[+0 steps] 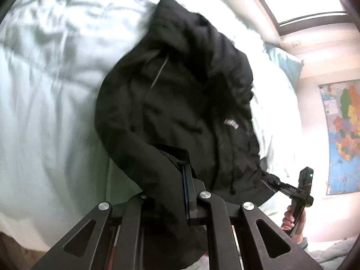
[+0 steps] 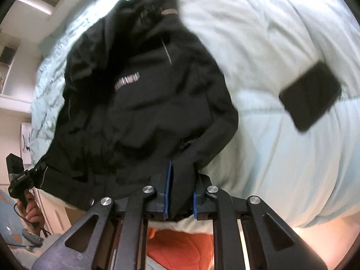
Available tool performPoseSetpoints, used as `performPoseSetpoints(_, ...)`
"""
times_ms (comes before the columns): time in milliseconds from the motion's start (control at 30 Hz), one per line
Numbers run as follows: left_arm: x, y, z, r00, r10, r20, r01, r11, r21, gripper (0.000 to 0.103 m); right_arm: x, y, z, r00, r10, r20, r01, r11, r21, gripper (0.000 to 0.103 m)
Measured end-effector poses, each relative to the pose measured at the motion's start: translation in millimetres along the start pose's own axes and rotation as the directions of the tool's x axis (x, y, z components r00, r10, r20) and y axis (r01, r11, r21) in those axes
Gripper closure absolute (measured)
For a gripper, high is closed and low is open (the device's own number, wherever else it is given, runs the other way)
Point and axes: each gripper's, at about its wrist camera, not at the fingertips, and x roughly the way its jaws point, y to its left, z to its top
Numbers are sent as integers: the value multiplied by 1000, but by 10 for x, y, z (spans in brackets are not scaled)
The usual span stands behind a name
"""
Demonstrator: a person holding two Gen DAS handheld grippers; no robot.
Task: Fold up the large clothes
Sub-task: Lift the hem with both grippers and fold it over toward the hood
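Black linkage bars fill the bottom of each wrist view, and between them both tools are clamped on cloth. Left gripper [image 1: 189,193] has its jaws closed to a narrow slit on a fold of the black jacket's [image 1: 180,103] hem or cuff; right gripper [image 2: 181,193] has its blue-padded jaws a little wider but also pinched on a thick bunch of dark fabric at the hem. My reading is that the two holds sit at opposite lower corners, so the garment can be drawn out flat and square before any fold is made.

That jacket [image 2: 139,94] lies spread over the pale green bed [image 1: 45,112], with its hem at the near edge, partly lifted by the grips. Its long axis runs away from the cameras: collar and hood toward the far edge of the bed, hem nearest. Chest lettering faces up, so the front is uppermost. Off to the right on the bed lies a dark phone [image 2: 310,96], well apart from the jacket. Both views are motion-blurred.
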Motion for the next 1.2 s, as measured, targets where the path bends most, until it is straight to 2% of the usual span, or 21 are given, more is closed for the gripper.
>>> performPoseSetpoints(267,-468,-282,608,989,-82,126,75,995,59,91,-401,222,546,990,56,132,-55,998,-11,85)
performPoseSetpoints(367,-584,-364,906,979,-127,160,115,990,80,91,-574,347,893,975,85,203,-81,996,-28,85)
performPoseSetpoints(533,-601,-483,1477,969,-135,205,120,989,83,90,-784,501,1538,949,102,299,-97,995,-32,85)
performPoseSetpoints(700,-400,-616,2331,961,-112,254,96,992,76,86,-740,594,2355,930,92,355,-111,993,33,85)
performPoseSetpoints(800,-128,-631,2788,968,-56,243,47,998,45,85,-434,678,2919,941,48,335,-77,994,74,85)
performPoseSetpoints(867,187,-577,3099,976,15,216,-20,1000,22,85,-159,734,3241,951,6,310,-34,996,85,84)
performPoseSetpoints(1000,902,-286,3535,983,128,130,-121,991,-57,85,527,736,3677,972,-77,221,56,993,103,79)
performPoseSetpoints(1100,1445,10,3658,988,152,41,-146,982,-119,85,1123,654,3882,982,-131,134,116,987,113,79)
performPoseSetpoints(1200,1768,195,3669,990,142,17,-138,979,-151,85,1539,520,3939,989,-130,76,119,984,132,79)
